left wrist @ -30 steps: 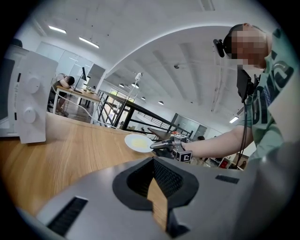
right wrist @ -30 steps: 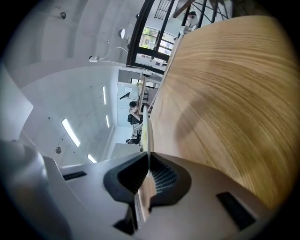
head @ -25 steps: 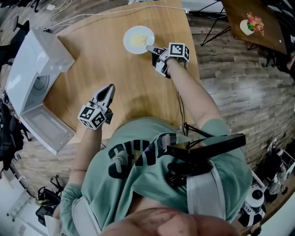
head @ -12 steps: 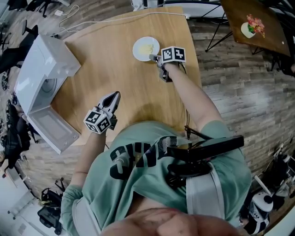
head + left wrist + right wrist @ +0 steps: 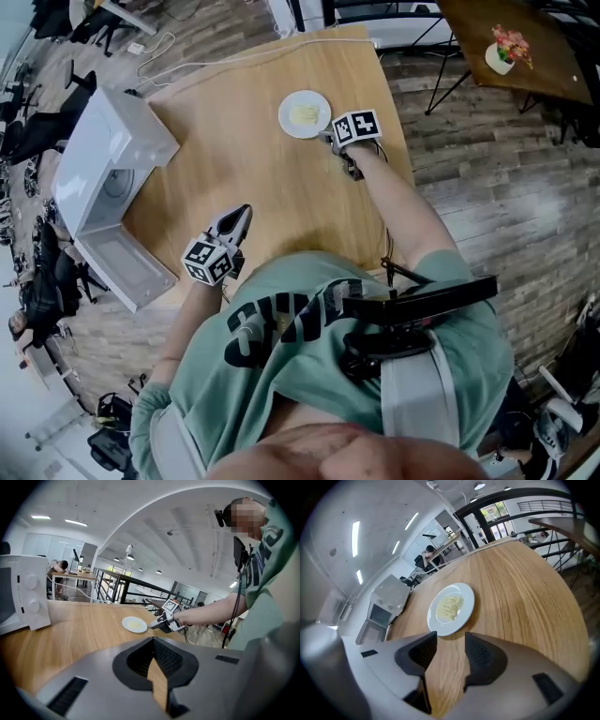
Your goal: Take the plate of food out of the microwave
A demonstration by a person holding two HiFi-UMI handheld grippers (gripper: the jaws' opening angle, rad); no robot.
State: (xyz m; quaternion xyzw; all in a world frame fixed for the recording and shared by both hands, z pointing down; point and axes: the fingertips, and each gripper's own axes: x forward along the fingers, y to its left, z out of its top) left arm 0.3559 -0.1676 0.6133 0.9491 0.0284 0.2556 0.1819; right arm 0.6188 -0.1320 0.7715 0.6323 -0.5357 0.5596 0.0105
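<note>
A white plate (image 5: 305, 114) with pale food lies flat on the wooden table (image 5: 281, 197), far side, well away from the microwave. My right gripper (image 5: 334, 137) sits just off the plate's near rim. Its jaws have just been opening and stand open with nothing but bare wood between them; the plate (image 5: 451, 608) lies just beyond the tips of that gripper (image 5: 450, 637). The white microwave (image 5: 112, 159) stands at the table's left with its door (image 5: 122, 267) hanging open. My left gripper (image 5: 241, 217) hovers near the front edge, shut and holding nothing. The left gripper view shows the plate (image 5: 134, 624) and the right gripper (image 5: 158, 623).
A cable (image 5: 234, 56) runs along the table's far edge. The right edge of the table lies close to my right arm. A darker table with flowers (image 5: 511, 52) stands at the far right over plank flooring. A person (image 5: 58, 566) slumps at a distant desk.
My right gripper, shut on the plate's rim a second ago, has let go and drawn back slightly. The plate stays on the table. My left gripper has shifted a little.
</note>
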